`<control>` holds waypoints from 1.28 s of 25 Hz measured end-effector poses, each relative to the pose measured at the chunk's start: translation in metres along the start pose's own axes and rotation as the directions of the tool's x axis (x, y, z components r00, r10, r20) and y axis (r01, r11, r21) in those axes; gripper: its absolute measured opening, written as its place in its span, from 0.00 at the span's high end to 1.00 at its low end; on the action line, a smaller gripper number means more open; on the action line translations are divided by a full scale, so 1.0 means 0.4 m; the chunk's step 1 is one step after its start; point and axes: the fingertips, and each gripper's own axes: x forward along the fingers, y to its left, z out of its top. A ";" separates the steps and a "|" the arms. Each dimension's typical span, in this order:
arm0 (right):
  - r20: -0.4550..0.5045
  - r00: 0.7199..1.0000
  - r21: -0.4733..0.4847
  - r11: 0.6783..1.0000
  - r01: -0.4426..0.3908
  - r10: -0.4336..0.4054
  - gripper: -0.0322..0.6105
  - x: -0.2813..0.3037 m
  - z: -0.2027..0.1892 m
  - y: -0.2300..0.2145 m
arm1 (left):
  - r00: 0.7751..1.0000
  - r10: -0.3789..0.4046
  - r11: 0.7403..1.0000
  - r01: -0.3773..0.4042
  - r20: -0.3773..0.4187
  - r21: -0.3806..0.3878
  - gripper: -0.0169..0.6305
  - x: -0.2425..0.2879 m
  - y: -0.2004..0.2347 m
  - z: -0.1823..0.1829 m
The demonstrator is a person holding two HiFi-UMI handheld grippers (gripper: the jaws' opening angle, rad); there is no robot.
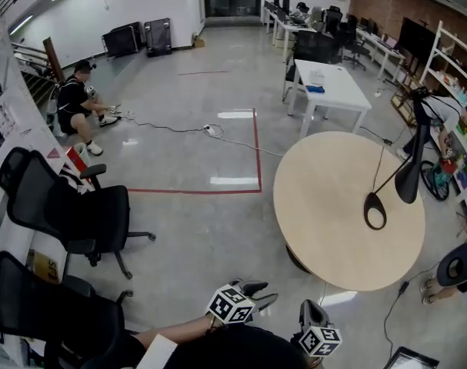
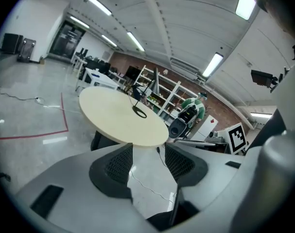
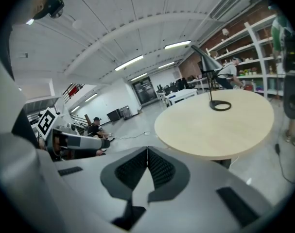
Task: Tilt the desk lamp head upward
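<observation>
Desk lamp (image 1: 408, 181) sits at the right side of the round table (image 1: 333, 229), ring base on the top and head drooping down over the wood, so we judge the upward tilt not done yet

Going left to right in the head view: two black office chairs (image 1: 71, 214) at the far left by the wall, and a person (image 1: 75, 102) crouches on the floor behind them, well clear of the work

Left gripper (image 1: 265, 293) and right gripper (image 1: 310, 310) are both at the bottom edge, close to our body and well short of the table. Nothing is within reach, so we read this as the approach

Left gripper view: jaws stand apart with only floor and a cable showing in the gap, released and holding nothing, likely kept ready for the lamp head

Right gripper view: pads are clenched together, nothing between them, touching nothing. We guess it could steady the base or nudge, not grab

Lamp lies ahead of both, table between it and us, with shelves (image 1: 448, 91) just right of it
</observation>
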 end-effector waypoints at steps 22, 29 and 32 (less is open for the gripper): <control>0.119 0.908 0.217 0.903 0.370 -0.401 0.94 0.188 0.251 -0.139 | 0.970 -0.241 0.966 0.241 -0.012 0.090 0.64 0.260 0.357 0.447; 0.216 0.858 0.318 0.864 0.389 -0.466 0.94 0.113 0.358 -0.303 | 0.957 -0.291 0.930 0.286 -0.014 0.232 0.64 0.378 0.243 0.583; 0.265 0.855 0.318 0.878 0.359 -0.446 0.94 0.108 0.432 -0.401 | 0.963 -0.270 0.923 0.256 0.008 0.287 0.64 0.428 0.201 0.662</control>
